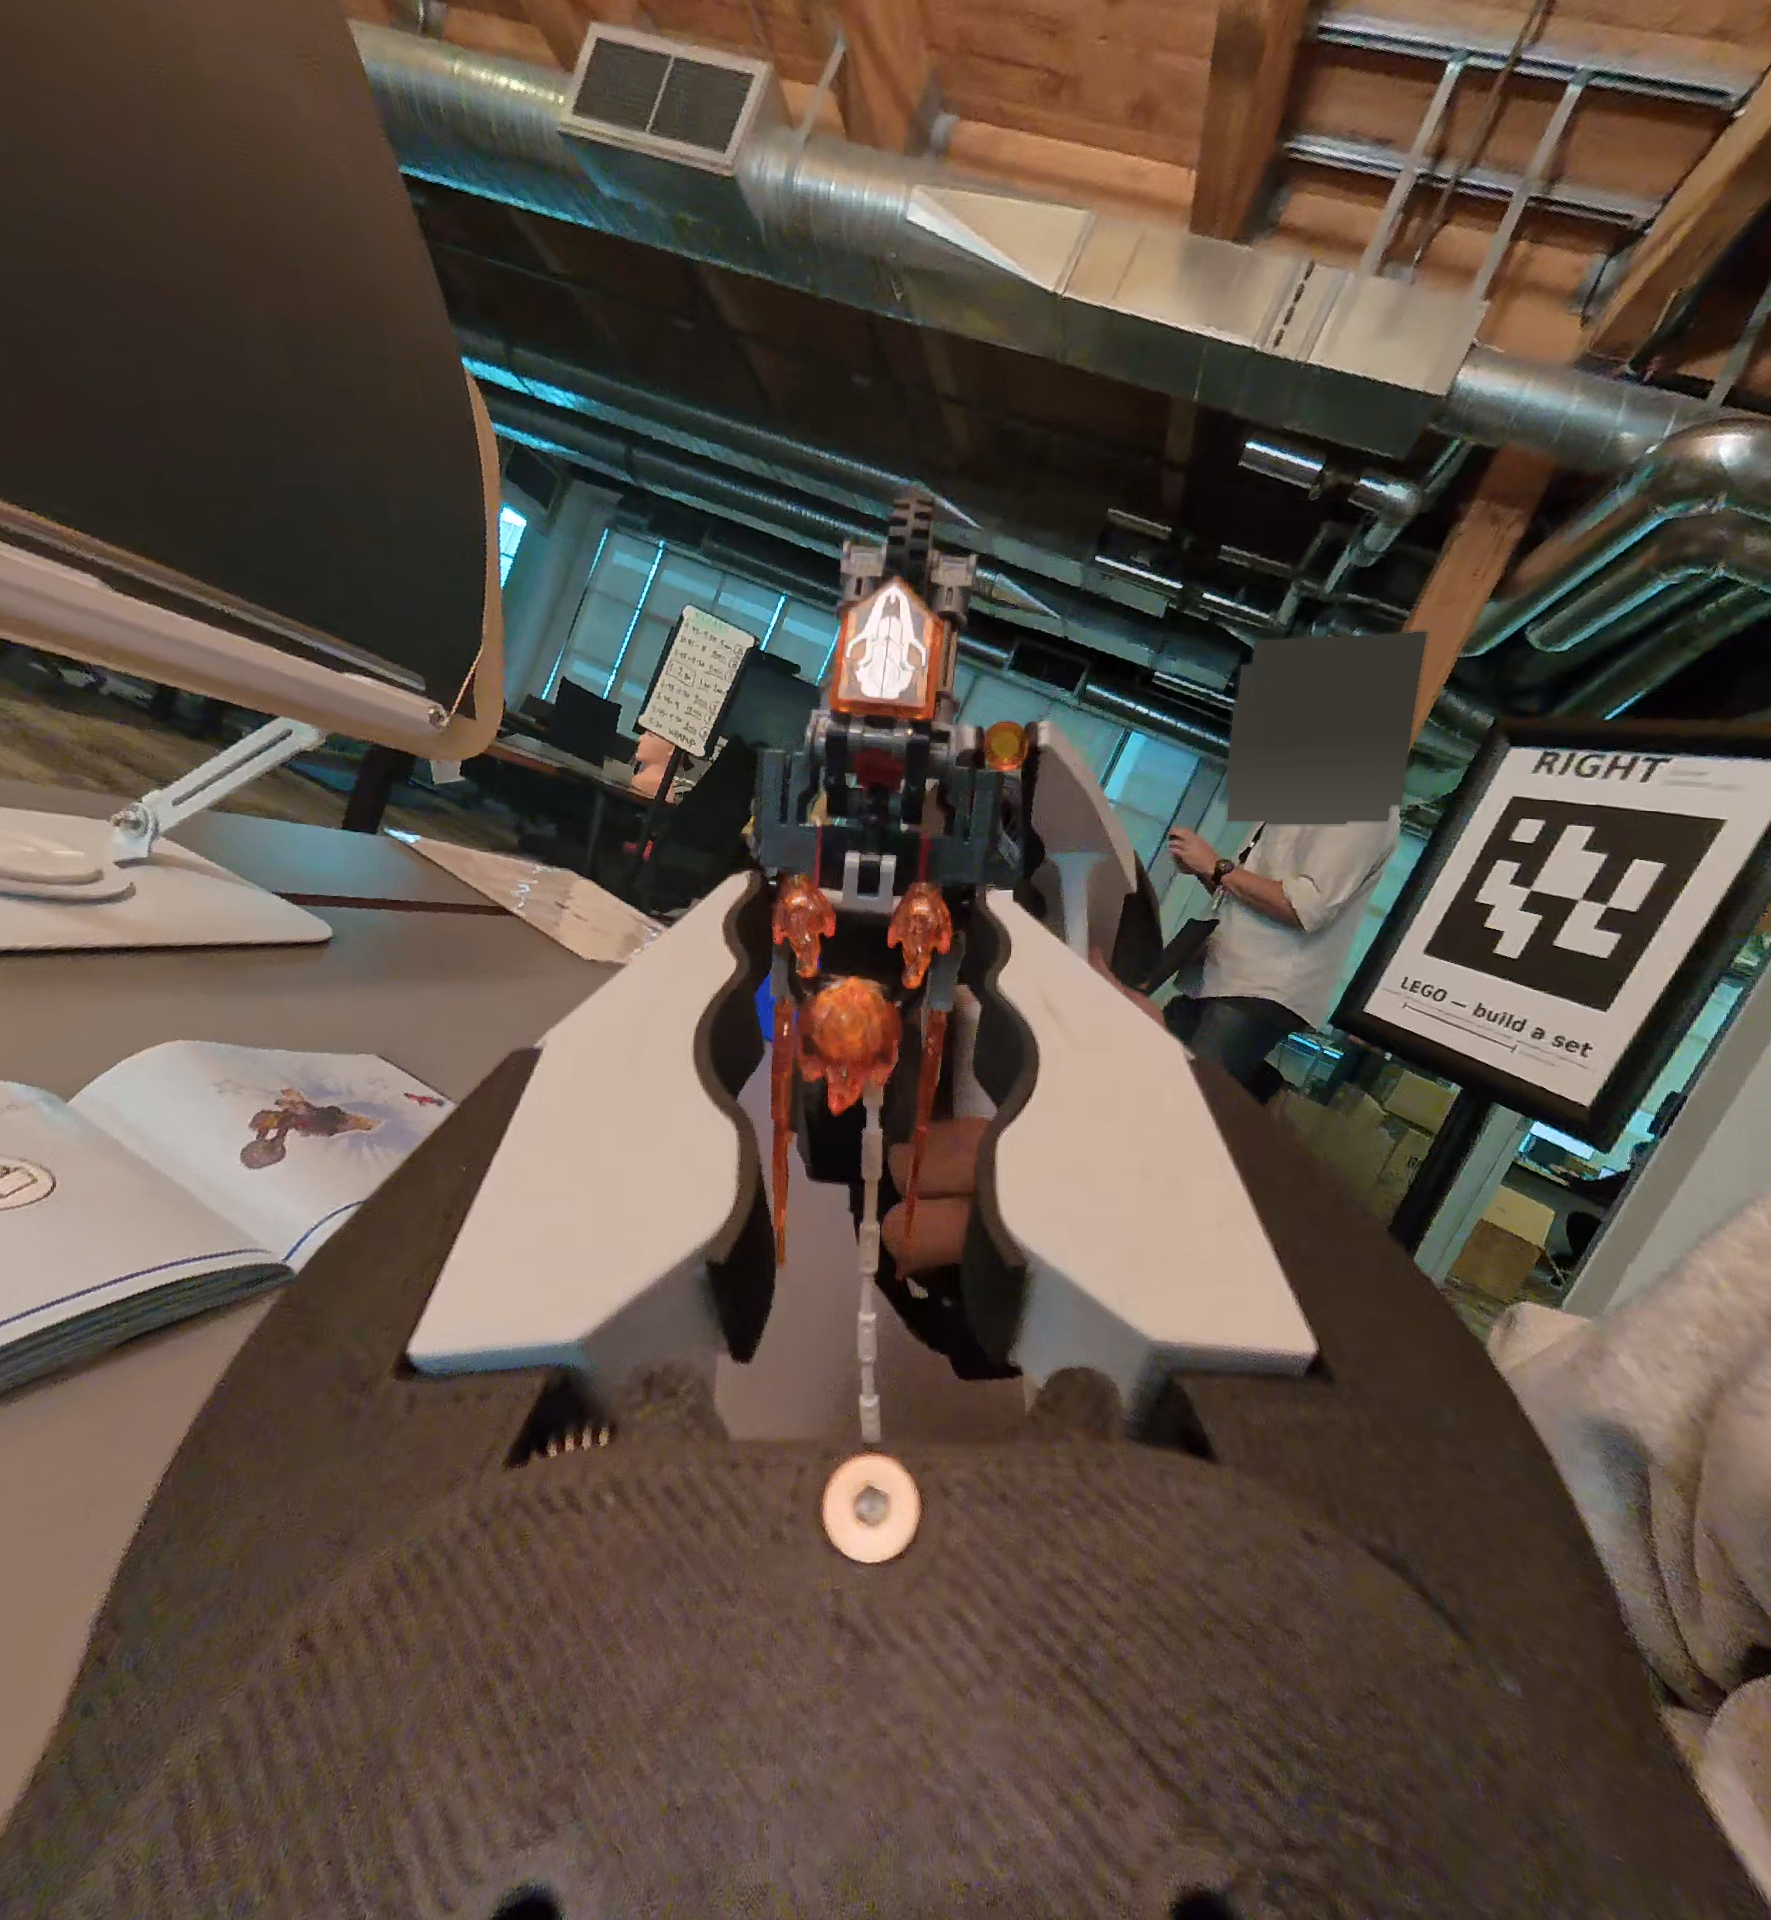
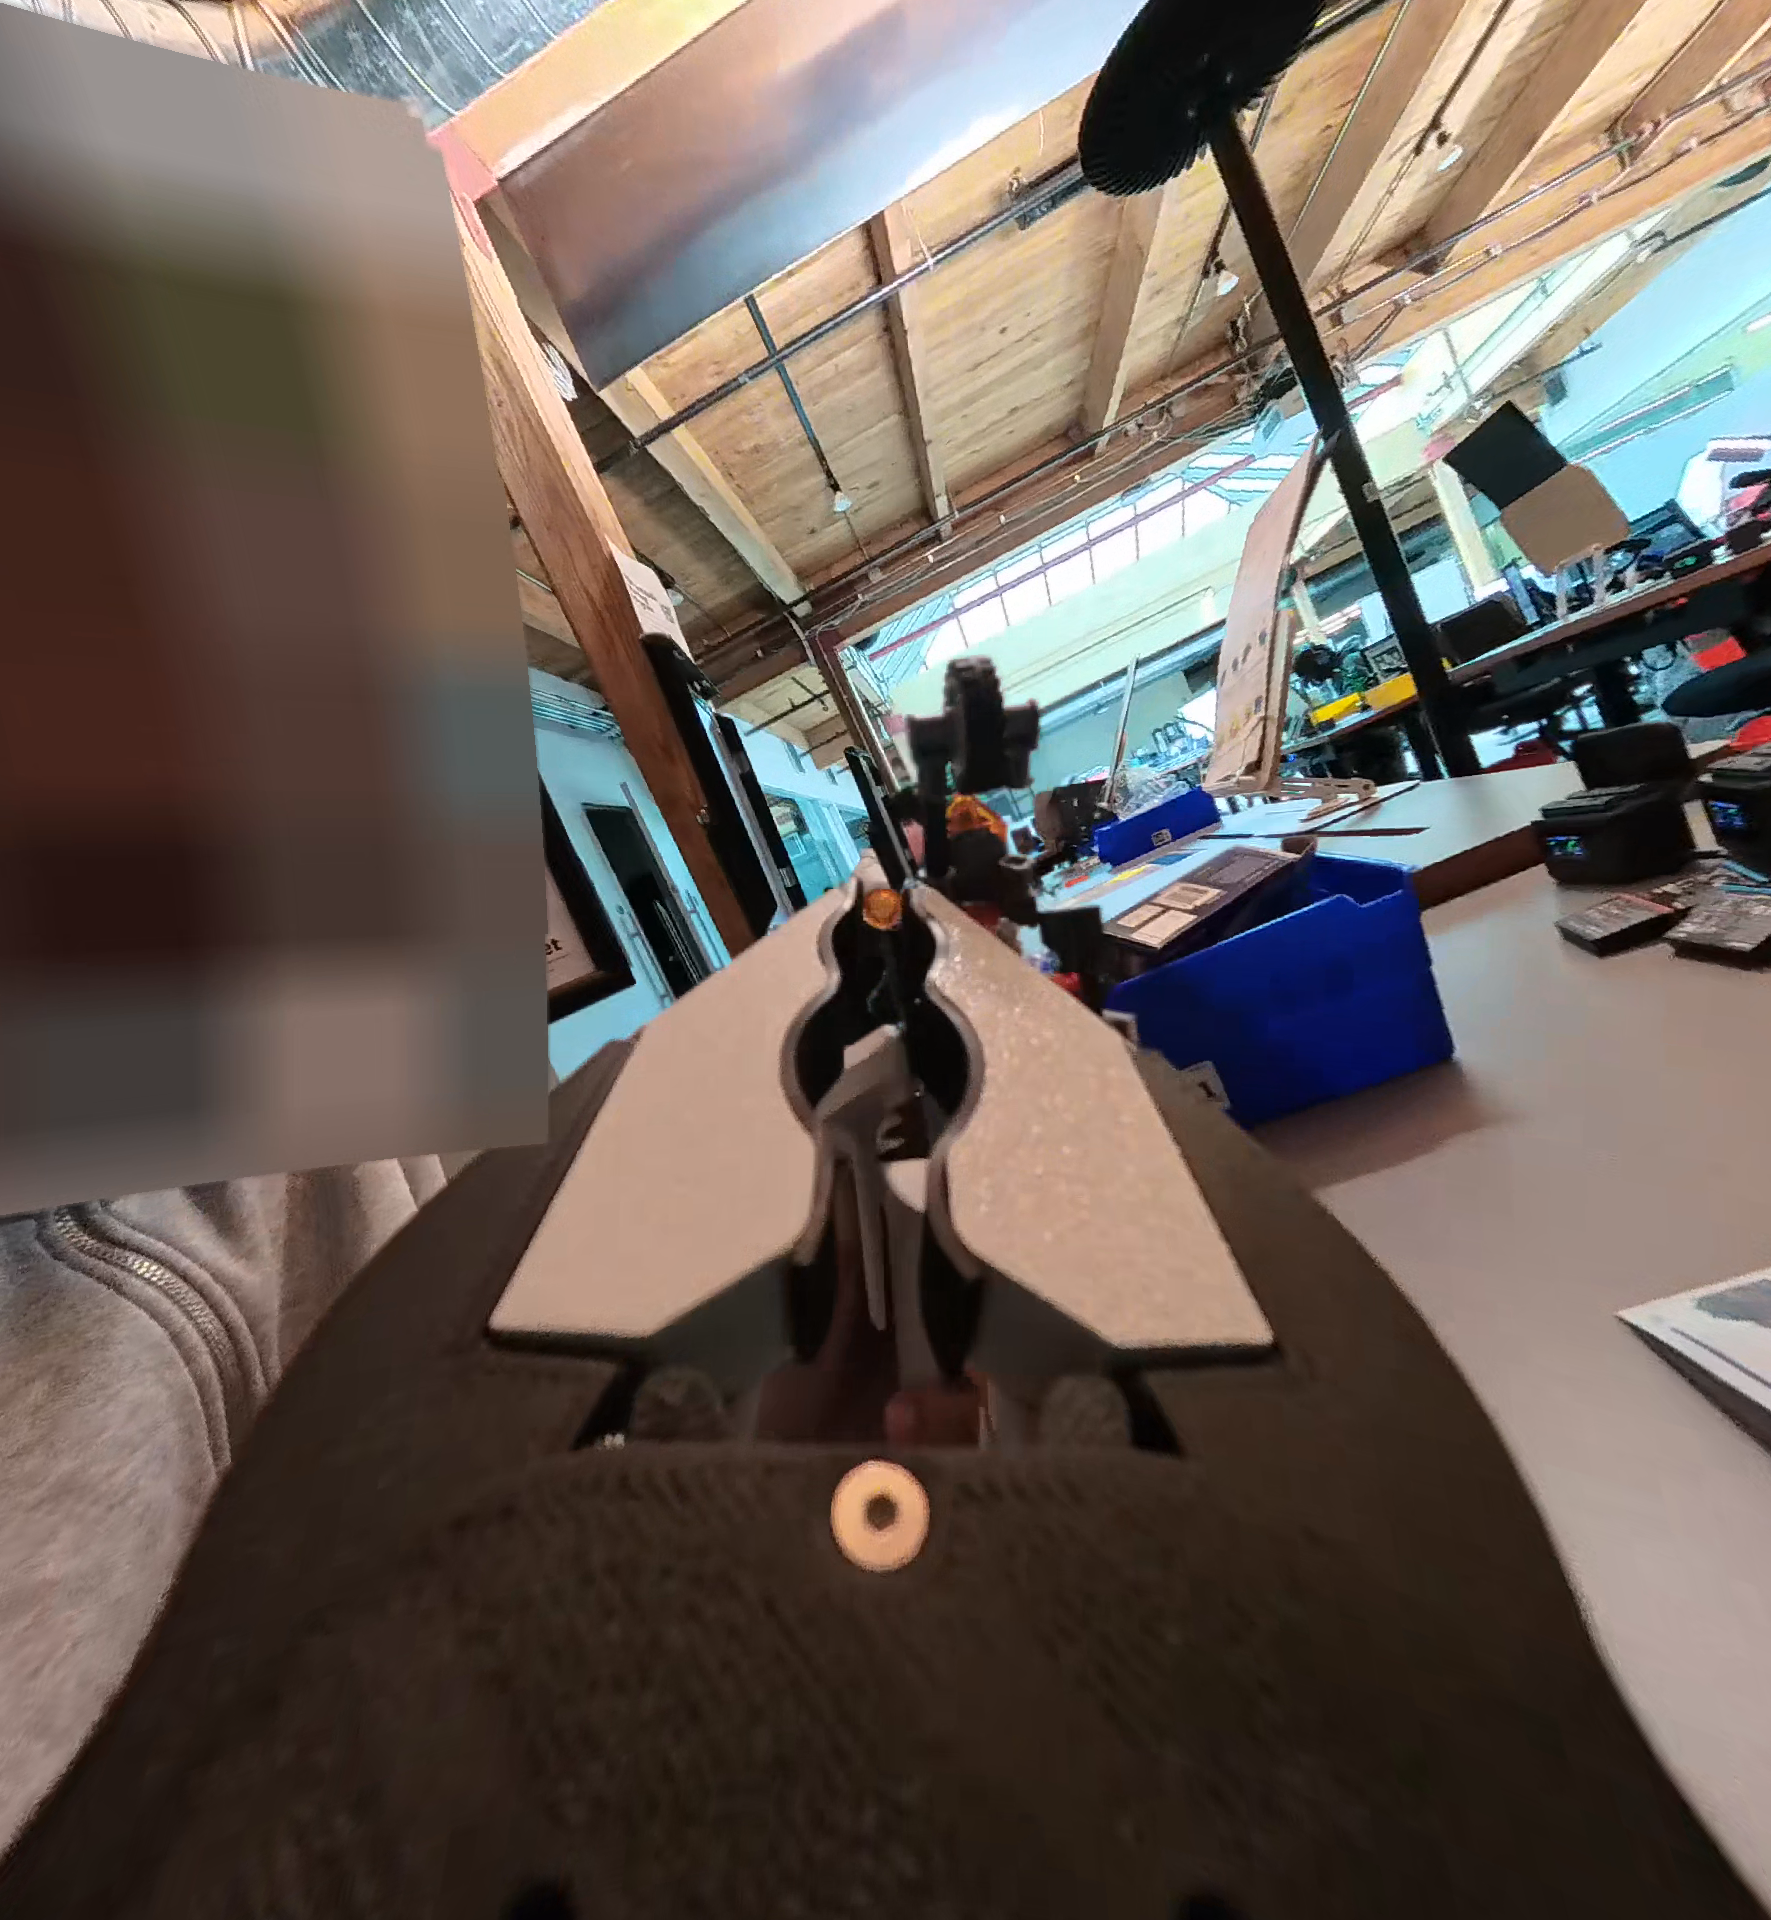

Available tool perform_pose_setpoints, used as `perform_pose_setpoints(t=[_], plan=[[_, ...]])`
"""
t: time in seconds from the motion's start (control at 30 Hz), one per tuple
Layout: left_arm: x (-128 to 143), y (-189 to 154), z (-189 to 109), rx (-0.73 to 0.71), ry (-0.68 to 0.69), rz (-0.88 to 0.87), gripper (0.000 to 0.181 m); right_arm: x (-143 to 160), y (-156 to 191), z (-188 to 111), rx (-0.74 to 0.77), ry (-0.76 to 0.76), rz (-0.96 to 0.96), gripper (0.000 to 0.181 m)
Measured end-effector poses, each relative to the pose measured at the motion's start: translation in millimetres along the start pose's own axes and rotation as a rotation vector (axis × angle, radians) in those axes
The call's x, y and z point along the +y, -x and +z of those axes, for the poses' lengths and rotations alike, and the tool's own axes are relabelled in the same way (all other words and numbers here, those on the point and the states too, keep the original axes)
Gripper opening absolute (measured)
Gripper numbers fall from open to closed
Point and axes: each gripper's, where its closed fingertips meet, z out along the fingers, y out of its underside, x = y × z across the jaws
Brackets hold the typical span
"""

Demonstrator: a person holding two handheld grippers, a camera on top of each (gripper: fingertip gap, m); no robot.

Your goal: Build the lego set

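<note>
The dark lego model with orange flame parts is held aloft above the tabletop in the partly closed left claw, while a small orange round stud is pinched in the nearly closed right claw, beside the model.

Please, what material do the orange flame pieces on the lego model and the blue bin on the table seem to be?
Orange flame pieces: apparently translucent glossy plastic; light passes through and they glint. Blue bin: seemingly opaque, smooth moulded plastic, with an even colour and a soft sheen.
</note>
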Motion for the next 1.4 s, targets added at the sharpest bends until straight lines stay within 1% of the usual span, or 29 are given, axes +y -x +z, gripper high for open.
perform_pose_setpoints(t=[0.1, 0.23, 0.43, 0.67, 1.13, 1.4], plan=[[2.3, -0.4, 0.9, -0.005, 0.014, 0.016, 0.034, -0.1, -2.1, -5.9, 0.001, -0.014, 0.010, 0.005], [8.5, -1.2, 4.4, -0.010, 0.039, 0.026, 0.034, 0.6, -3.8, -12.4, 0.035, -0.007, -0.037, 0.004], [12.0, -6.1, 6.9, 0.004, 0.048, 0.038, 0.034, 0.4, -0.2, -18.9, 0.041, 0.004, -0.081, 0.004], [10.4, -12.0, 7.2, 0.031, 0.037, 0.048, 0.034, -0.2, 6.5, -18.1, 0.032, 0.005, -0.134, 0.005], [8.3, -16.6, 6.8, 0.059, 0.023, 0.049, 0.034, -1.3, 11.9, -18.7, 0.023, 0.011, -0.161, 0.006], [5.4, -16.9, 5.5, 0.074, 0.002, 0.026, 0.034, -0.7, 11.8, -20.6, 0.043, 0.036, -0.183, 0.011]])
